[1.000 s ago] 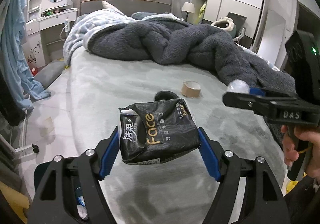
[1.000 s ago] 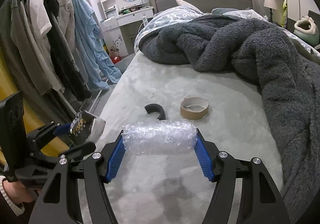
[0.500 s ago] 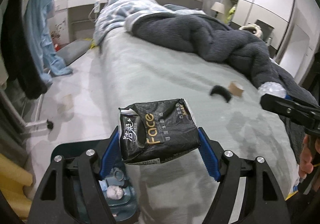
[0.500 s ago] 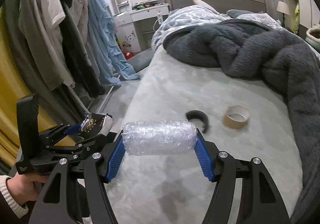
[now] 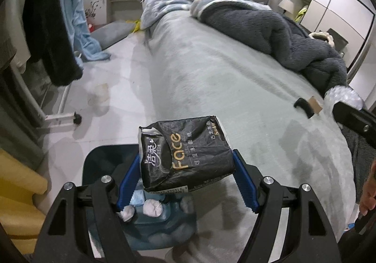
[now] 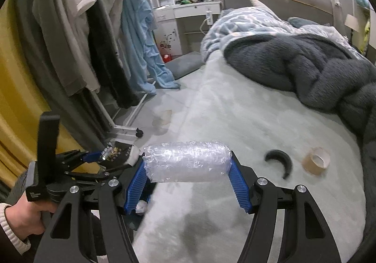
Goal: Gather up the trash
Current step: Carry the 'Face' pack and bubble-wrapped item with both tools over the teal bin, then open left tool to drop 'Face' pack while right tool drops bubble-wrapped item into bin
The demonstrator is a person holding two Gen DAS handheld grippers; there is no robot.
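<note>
My left gripper (image 5: pixel 186 177) is shut on a black tissue pack (image 5: pixel 185 152) marked "Face" and holds it over a dark blue trash bin (image 5: pixel 103 164) beside the bed; crumpled tissues lie in the bin. My right gripper (image 6: pixel 188 177) is shut on a roll of bubble wrap (image 6: pixel 186 160) above the bed's left edge. The left gripper with the pack (image 6: pixel 117 152) shows at the left of the right wrist view. A black curved piece (image 6: pixel 279 160) and a brown tape roll (image 6: pixel 316 160) lie on the bed.
The pale bed (image 5: pixel 223 89) carries a dark grey fluffy blanket (image 6: pixel 305 67) at its far side. Clothes hang on a rack (image 6: pixel 77 34) to the left, over grey floor (image 5: pixel 105 79). A white dresser (image 6: pixel 188 13) stands by the headboard.
Both grippers have swung left, off the bed's middle toward its left edge. The trash bin has come into view under the left gripper. Both grips are unchanged.
</note>
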